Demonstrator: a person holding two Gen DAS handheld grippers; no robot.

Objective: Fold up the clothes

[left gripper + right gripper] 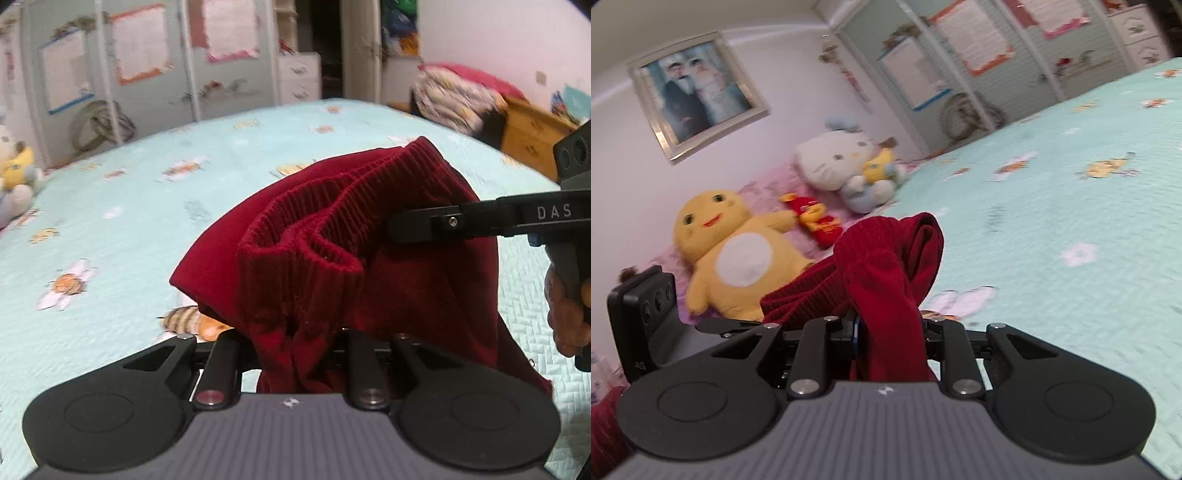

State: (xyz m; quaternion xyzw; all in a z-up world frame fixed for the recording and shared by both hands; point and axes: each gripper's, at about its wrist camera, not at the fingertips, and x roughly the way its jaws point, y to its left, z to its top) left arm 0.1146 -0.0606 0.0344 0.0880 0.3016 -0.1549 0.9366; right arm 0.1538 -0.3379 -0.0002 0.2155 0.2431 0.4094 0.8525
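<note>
step: lifting red garment (406, 280) off the bed (147, 206) | left gripper (291, 343): jaws clenched on fabric | right gripper (886, 332): jaws clenched on ribbed hem (314, 221) | advice: I judge pulling my grips apart evenly flattens the hem before laying it down

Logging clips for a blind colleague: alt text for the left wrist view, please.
A dark red garment with a ribbed hem hangs between two tools above a pale blue bee-print bedspread: the left tool pinches it from below, the right tool from the right.
</note>
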